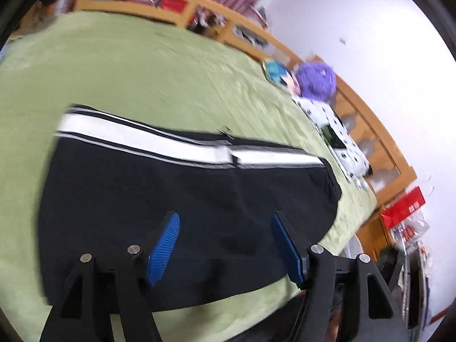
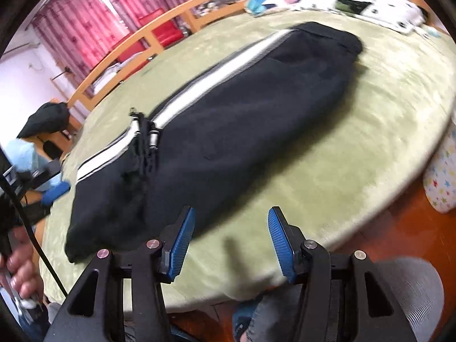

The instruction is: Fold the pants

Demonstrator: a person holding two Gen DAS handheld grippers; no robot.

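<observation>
Black pants [image 1: 171, 199] with a white side stripe lie flat and lengthwise on the green bedspread [image 1: 128, 71]. They also show in the right wrist view [image 2: 242, 108], with a drawstring near the stripe. My left gripper [image 1: 225, 222] is open and empty, hovering just above the black cloth near its near edge. My right gripper [image 2: 230, 222] is open and empty, above the bedspread [image 2: 370, 99] at the near edge of the pants. The left gripper's blue pad [image 2: 55, 192] shows at the far left of the right wrist view.
A wooden bed rail [image 1: 199, 8] runs along the far side. A spotted pillow [image 1: 336, 136] and a purple plush [image 1: 316, 78] lie at the head end. A star-patterned cushion [image 2: 441, 176] hangs at the bed's right edge. The person's knee [image 2: 413, 299] is below.
</observation>
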